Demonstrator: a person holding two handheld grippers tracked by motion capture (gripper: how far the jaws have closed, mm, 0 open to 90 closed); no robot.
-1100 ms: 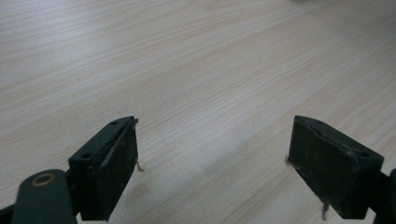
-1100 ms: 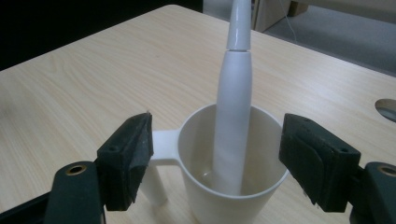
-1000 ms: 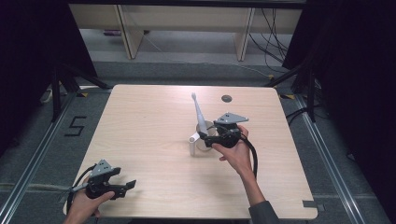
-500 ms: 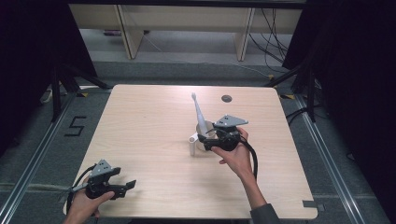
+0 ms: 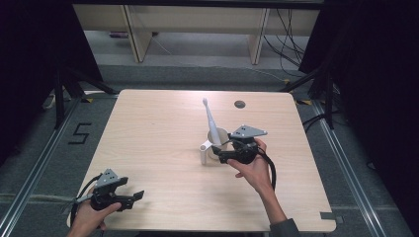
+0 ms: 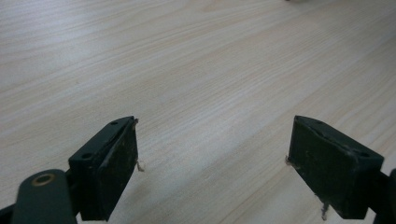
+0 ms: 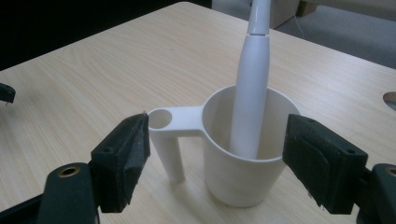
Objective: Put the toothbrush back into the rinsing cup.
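I see a pale wood table [image 5: 163, 133] on grey floor [image 5: 44, 158], a "5" mark [image 5: 79, 133] at its left. White cup [image 7: 243, 149] stands mid-table, toothbrush [image 7: 252, 93] leaning inside. My right gripper [image 7: 215, 158] is released, jaws just opened wider astride the cup and clear of it. Left gripper [image 6: 212, 163] open over bare wood.

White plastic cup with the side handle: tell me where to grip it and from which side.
Grip the white plastic cup across its round body, coming level from the person's side, where the right tongs already straddle it, open. The body narrows downward, so clamp near the rim. Keep off the hollow side handle, which sticks out left, and the white electric toothbrush leaning inside.
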